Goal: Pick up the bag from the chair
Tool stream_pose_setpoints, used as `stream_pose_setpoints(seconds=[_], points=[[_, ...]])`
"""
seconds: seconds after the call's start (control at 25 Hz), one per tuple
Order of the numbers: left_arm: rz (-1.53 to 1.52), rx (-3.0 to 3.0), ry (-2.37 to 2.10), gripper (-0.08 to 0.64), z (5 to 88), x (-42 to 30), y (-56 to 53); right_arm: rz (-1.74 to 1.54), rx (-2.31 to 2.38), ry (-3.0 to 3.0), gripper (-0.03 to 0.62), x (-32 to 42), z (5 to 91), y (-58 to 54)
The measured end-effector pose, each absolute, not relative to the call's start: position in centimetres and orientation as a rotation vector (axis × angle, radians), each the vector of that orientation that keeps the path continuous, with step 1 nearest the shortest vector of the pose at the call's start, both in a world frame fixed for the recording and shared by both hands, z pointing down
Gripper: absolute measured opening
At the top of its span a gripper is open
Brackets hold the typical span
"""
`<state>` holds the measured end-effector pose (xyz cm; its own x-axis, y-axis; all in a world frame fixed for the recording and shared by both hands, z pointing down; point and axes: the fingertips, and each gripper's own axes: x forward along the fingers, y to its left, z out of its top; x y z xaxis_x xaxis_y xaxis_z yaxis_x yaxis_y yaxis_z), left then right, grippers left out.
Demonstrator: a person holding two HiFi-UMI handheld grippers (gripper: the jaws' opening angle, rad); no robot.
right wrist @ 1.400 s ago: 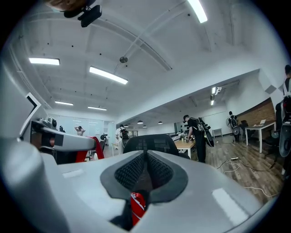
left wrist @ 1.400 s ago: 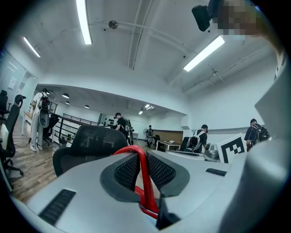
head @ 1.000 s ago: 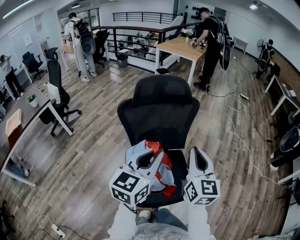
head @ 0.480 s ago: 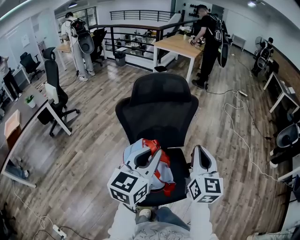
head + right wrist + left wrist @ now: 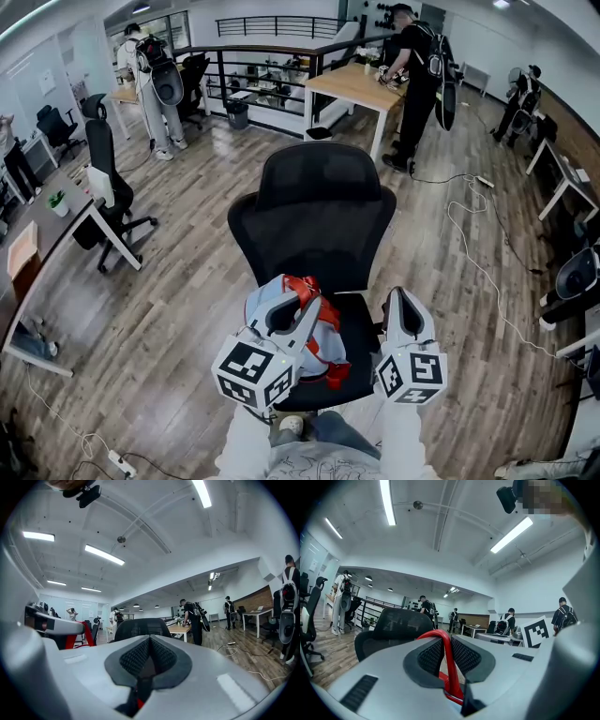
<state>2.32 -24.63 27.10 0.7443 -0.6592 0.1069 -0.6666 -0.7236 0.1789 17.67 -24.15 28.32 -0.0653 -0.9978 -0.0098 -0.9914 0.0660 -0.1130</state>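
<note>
Between the jaws of the left gripper (image 5: 446,638) runs a red strap (image 5: 449,668). The pads press on it from both sides, so the jaws are clamped on that strap with only its thickness between them. Below and around those jaws hangs the bag (image 5: 330,339), pale blue-grey with red straps, over the seat (image 5: 364,323) of the black chair (image 5: 319,267). Whether its bottom touches the seat I cannot tell. Ahead of the jaws rises the mesh backrest (image 5: 323,187). Just to the right of the bag, the right gripper (image 5: 400,296) hovers over the seat's right edge, pointing the same way as the left one. Its jaws are together, pad against pad, with nothing between them. Far beyond both pairs of jaws, past the backrest, a person (image 5: 412,84) stands at a wooden table (image 5: 352,89).
</note>
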Motion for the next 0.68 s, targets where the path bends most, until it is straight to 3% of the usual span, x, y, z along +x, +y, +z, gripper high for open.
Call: stream_pose_setpoints(seconds=[0.68], points=[[0.067, 2.755, -1.020, 0.049, 27.51, 2.82, -24.07, -0.090, -2.090, 2.249, 0.011, 17.23, 28.48, -23.77]])
